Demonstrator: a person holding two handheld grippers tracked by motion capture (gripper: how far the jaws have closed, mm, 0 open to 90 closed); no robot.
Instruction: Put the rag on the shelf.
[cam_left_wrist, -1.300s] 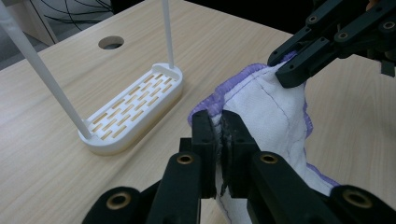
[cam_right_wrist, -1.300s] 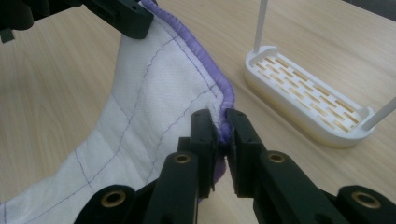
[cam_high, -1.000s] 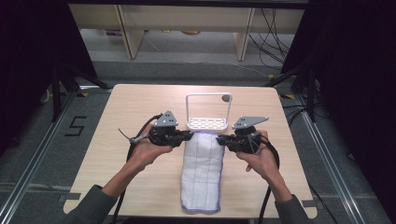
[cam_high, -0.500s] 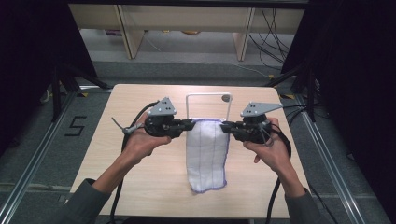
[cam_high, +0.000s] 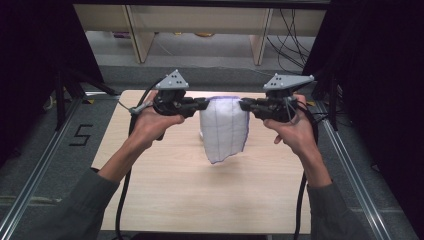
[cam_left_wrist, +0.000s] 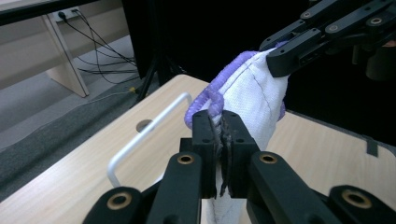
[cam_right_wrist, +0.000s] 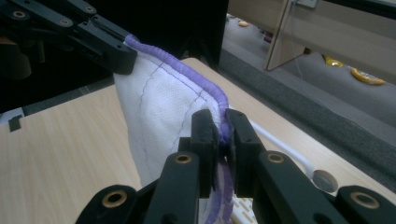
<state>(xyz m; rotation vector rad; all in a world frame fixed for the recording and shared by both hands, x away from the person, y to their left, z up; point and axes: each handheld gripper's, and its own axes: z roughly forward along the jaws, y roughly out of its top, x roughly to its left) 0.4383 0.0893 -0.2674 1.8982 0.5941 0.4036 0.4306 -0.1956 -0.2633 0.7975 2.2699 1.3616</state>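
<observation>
Hanging one cloth, two grippers, one rack

Hanging above the light wooden table, over its far half: a white cloth with purple stitched edging, lifted clear of the tabletop. Clamped on the cloth's upper left corner, the left gripper; clamped on its upper right corner, the right gripper, level with the first and facing it across the cloth's top edge. Behind the cloth, standing on the table near the far edge, a white wire rack, largely hidden by the cloth in the high view. Beyond the table's far edge, on the floor, pale wooden shelf legs with black cables to their right.
</observation>
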